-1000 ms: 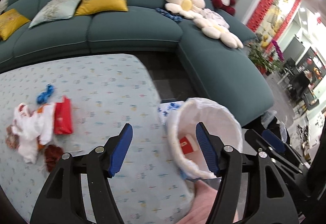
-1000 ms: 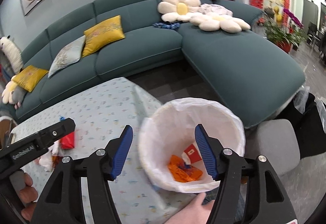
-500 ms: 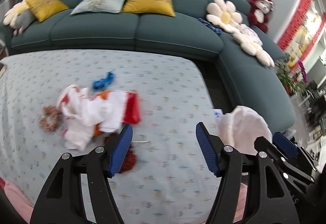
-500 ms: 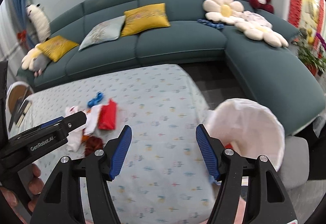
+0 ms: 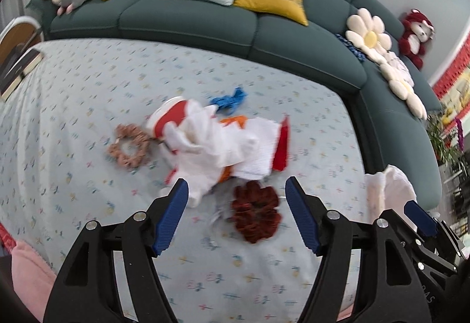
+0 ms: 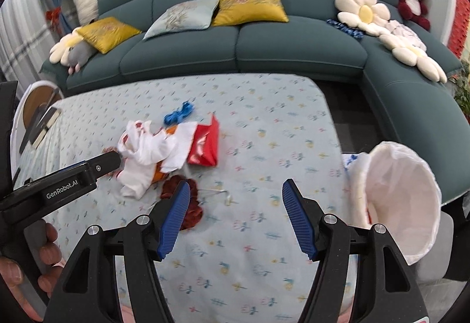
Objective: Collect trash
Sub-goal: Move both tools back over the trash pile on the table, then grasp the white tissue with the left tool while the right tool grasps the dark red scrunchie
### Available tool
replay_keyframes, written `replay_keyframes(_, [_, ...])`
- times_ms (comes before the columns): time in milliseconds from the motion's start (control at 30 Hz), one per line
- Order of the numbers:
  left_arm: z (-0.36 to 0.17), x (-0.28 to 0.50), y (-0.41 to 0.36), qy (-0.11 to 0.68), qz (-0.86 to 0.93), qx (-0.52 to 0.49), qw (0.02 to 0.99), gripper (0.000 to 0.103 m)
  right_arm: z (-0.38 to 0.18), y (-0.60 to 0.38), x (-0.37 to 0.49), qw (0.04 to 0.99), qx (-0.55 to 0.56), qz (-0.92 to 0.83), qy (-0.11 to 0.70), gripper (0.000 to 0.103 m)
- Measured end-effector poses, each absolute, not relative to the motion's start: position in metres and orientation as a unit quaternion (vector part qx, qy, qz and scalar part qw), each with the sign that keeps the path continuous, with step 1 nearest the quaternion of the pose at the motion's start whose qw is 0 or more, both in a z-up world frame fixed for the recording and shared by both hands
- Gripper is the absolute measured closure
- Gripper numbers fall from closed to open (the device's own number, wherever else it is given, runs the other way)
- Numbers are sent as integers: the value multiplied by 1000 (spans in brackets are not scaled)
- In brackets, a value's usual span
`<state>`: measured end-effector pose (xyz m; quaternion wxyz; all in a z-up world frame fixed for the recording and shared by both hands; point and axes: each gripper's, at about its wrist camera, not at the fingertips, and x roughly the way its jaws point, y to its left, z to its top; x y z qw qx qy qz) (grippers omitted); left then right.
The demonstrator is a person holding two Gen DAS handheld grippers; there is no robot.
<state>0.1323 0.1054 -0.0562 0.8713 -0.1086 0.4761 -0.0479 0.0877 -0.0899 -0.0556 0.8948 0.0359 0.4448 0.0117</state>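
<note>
On the flowered counter (image 5: 88, 94), a heap of white tissues (image 5: 217, 144), a red wrapper (image 6: 204, 144) and a dark red scrunchie (image 5: 255, 210) lies ahead of the left tool (image 5: 235, 217), whose empty jaws are opening; the right tool (image 6: 233, 217) gapes empty, beside the lined trash bin (image 6: 402, 199).

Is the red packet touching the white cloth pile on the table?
Touching. In the right wrist view the red packet lies against the right edge of the white cloth pile, with no tablecloth showing between them; the left wrist view agrees.
</note>
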Motion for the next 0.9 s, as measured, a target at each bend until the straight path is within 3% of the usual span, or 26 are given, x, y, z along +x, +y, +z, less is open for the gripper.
replay_keyframes(767, [-149,182,150,558,-33,-116,821,38,-163,-26,150,828,35,36,559,40])
replay_keyframes(900, [-156,189,148,563,-39,-123,816,42,-179,-26,157,818,38,35,574,46])
